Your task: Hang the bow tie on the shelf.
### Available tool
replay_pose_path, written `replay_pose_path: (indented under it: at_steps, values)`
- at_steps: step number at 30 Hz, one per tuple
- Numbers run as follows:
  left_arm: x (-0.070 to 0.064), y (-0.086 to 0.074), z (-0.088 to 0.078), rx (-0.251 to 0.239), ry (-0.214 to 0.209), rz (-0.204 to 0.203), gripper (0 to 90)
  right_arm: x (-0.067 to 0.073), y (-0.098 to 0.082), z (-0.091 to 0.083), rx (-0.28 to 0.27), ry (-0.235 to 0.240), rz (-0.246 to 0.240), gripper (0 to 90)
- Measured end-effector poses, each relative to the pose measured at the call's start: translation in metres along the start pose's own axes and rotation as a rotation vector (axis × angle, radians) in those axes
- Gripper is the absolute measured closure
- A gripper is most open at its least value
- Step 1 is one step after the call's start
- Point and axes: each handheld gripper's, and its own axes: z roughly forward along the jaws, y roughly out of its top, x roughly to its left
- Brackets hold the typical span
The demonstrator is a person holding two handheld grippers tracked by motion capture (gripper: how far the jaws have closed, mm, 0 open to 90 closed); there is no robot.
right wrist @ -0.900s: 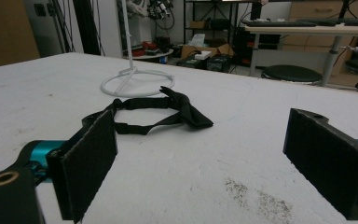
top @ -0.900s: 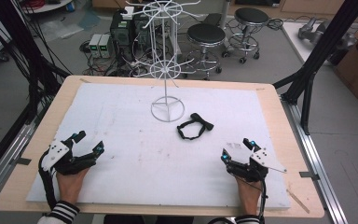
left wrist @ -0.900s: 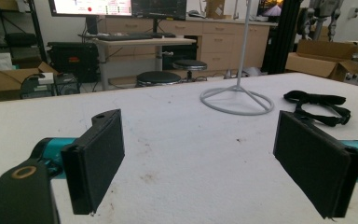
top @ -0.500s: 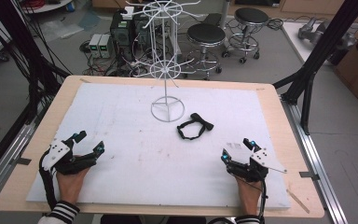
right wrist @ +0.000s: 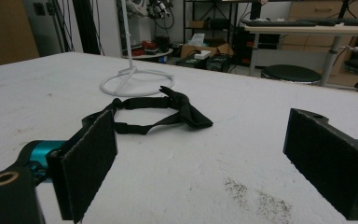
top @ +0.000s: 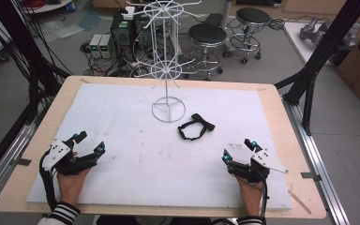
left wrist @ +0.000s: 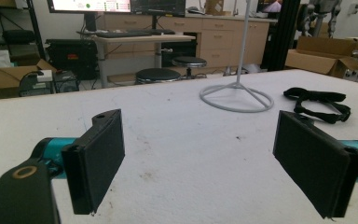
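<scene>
High view: one black bow tie (top: 195, 127) with its strap looped, lying flat on the white surface (top: 136, 159) just in front of the ring base of one white wire display stand (top: 168, 108), close beside it but apart; left gripper (top: 88, 143) and right gripper (top: 237, 149) resting low near the front edge, one in each hand, both well apart from the bow tie, each with jaws spread and nothing between them. Left gripper view: two black pads wide apart over bare surface, stand base (left wrist: 237, 97) ahead, bow tie (left wrist: 318, 103) off to the right, plus a desk with keyboard and monitors beyond, not seen from above. Right gripper view: bow tie (right wrist: 154, 115) nearer, straight ahead between the open pads, its knot and folded wings plain, stand base (right wrist: 135, 82) behind it. Surface: white foam sheet on a wooden board, faintly speckled. Around it: two round black stools, boxes of electronics with cables on the grey floor, black frame posts, cardboard boxes.
</scene>
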Motion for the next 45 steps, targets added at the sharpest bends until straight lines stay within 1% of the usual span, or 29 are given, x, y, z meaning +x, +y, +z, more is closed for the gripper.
replay_pose_path:
  at_steps: [7, 9, 14, 15, 16, 17, 18, 20, 21, 22, 23, 27, 28, 29, 30, 31, 32, 33, 34, 35, 37, 39, 40, 42, 45]
  values:
    - [0.0, 0.0, 0.0, -0.001, 0.0, 0.002, 16.9, 0.0, 0.001, 0.001, 0.016, 0.003, 0.006, 8.8]
    - [0.0, 0.0, 0.0, 0.0, 0.0, 0.002, 16.9, -0.001, 0.003, 0.002, 0.035, 0.007, 0.012, 8.8]
    - [0.0, 0.0, 0.0, -0.001, 0.0, 0.003, 16.9, -0.002, 0.015, 0.003, 0.043, 0.014, -0.002, 8.8]
    - [0.0, 0.0, 0.0, -0.002, 0.0, 0.002, 16.9, -0.003, 0.019, 0.004, 0.055, 0.019, -0.004, 8.8]
    - [0.0, 0.0, 0.0, -0.001, 0.0, 0.002, 16.9, -0.004, 0.026, 0.007, 0.08, 0.028, -0.011, 8.8]
    - [0.0, 0.0, 0.0, -0.002, 0.0, 0.001, 16.9, -0.004, 0.03, 0.009, 0.097, 0.037, -0.009, 8.7]
    - [0.0, 0.0, 0.0, -0.003, 0.0, 0.0, 16.9, -0.004, 0.03, 0.009, 0.097, 0.037, -0.009, 8.7]
    - [0.0, 0.0, 0.0, -0.002, -0.001, 0.001, 16.9, -0.004, 0.037, 0.013, 0.113, 0.051, -0.017, 8.8]
    - [0.0, 0.0, 0.0, -0.002, 0.0, 0.001, 16.9, -0.004, 0.043, 0.017, 0.136, 0.063, -0.027, 8.8]
    - [0.0, 0.0, 0.0, -0.002, -0.001, 0.001, 16.9, -0.003, 0.046, 0.02, 0.142, 0.069, -0.038, 8.8]
    - [0.0, 0.0, 0.0, -0.002, -0.001, 0.002, 16.9, -0.003, 0.046, 0.02, 0.142, 0.069, -0.038, 8.8]
    - [0.0, 0.0, 0.0, -0.003, -0.001, 0.0, 16.9, 0.0, 0.057, 0.03, 0.177, 0.093, -0.059, 8.8]
    - [0.0, 0.0, 0.0, -0.003, 0.0, 0.0, 16.9, 0.0, 0.06, 0.035, 0.198, 0.099, -0.076, 8.8]
    - [0.0, 0.0, 0.0, -0.002, -0.001, 0.0, 16.9, 0.0, 0.061, 0.038, 0.213, 0.104, -0.078, 8.8]
    - [0.0, 0.0, 0.0, -0.003, 0.0, 0.0, 16.9, 0.0, 0.061, 0.038, 0.213, 0.104, -0.078, 8.8]
    - [0.0, 0.0, 0.0, -0.002, -0.001, 0.0, 16.9, -0.001, 0.062, 0.041, 0.227, 0.112, -0.082, 8.8]
    - [0.0, 0.0, 0.0, -0.003, -0.001, -0.001, 16.9, -0.001, 0.064, 0.046, 0.256, 0.127, -0.085, 8.9]
    - [0.0, 0.0, 0.0, -0.003, 0.0, -0.001, 16.9, -0.001, 0.064, 0.046, 0.256, 0.127, -0.085, 8.9]
    - [0.0, 0.0, 0.0, -0.002, 0.0, 0.0, 16.9, -0.001, 0.066, 0.049, 0.27, 0.129, -0.087, 8.8]
    - [0.0, 0.0, 0.0, -0.001, 0.0, -0.001, 16.9, -0.002, 0.068, 0.055, 0.286, 0.136, -0.1, 8.9]
    - [0.0, 0.0, 0.0, -0.001, 0.001, 0.0, 16.9, -0.003, 0.07, 0.061, 0.316, 0.15, -0.099, 8.9]
    - [0.0, 0.0, 0.0, -0.001, 0.002, -0.001, 16.9, -0.003, 0.071, 0.063, 0.322, 0.158, -0.096, 8.9]
    - [0.0, 0.0, 0.0, -0.002, 0.002, 0.0, 16.9, -0.004, 0.073, 0.069, 0.343, 0.185, -0.098, 8.9]
    - [0.0, 0.0, 0.0, -0.002, 0.001, -0.001, 16.9, -0.004, 0.074, 0.073, 0.355, 0.19, -0.116, 9.0]
    - [0.0, 0.0, 0.0, -0.003, 0.001, -0.001, 16.9, -0.004, 0.075, 0.078, 0.369, 0.195, -0.121, 8.9]
